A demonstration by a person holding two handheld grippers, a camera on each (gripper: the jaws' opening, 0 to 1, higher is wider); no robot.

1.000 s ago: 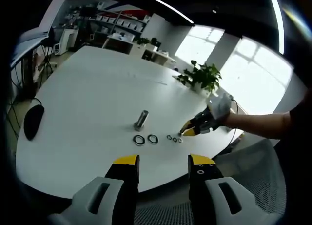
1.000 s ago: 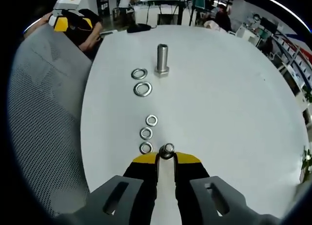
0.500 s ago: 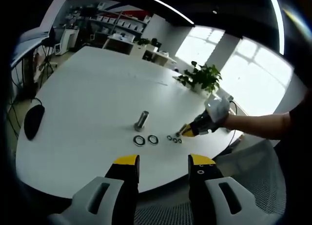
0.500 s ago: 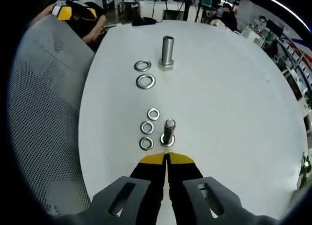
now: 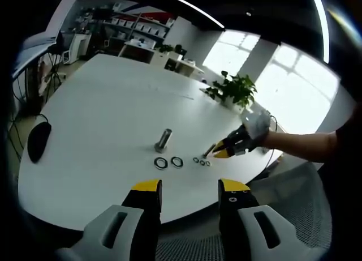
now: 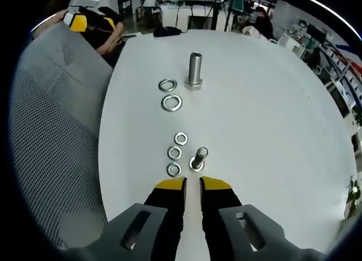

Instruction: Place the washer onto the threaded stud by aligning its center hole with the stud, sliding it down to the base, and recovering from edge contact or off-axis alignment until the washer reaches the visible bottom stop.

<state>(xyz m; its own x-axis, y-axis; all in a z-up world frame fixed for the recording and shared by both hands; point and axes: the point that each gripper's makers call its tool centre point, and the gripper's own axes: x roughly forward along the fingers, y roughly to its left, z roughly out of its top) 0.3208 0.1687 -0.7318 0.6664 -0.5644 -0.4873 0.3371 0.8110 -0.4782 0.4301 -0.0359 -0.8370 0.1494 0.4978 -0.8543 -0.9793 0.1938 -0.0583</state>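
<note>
A small threaded stud (image 6: 198, 158) stands upright on the white table (image 6: 271, 119), just ahead of my right gripper (image 6: 193, 185). The right jaws are open a little with nothing between them. Three small washers (image 6: 174, 153) lie in a row to the stud's left. Farther off stands a large stud (image 6: 194, 70) with two large washers (image 6: 170, 94) beside it. My left gripper (image 5: 190, 187) hovers open and empty off the table's near edge, well short of the large stud (image 5: 163, 140), large washers (image 5: 168, 162), small washers (image 5: 202, 161) and small stud (image 5: 209, 150). The right gripper (image 5: 222, 152) sits beside that small stud.
A mesh chair back (image 6: 56, 131) lies along the table's left edge. A black mouse (image 5: 38, 141) rests near the table's left rim, and a potted plant (image 5: 235, 90) stands at its far side. A gloved hand and sleeve (image 5: 294, 143) hold the right gripper.
My right gripper let go of the small stud, which now stands on the table, then drew back a little and its jaws parted. The left gripper has not moved.
</note>
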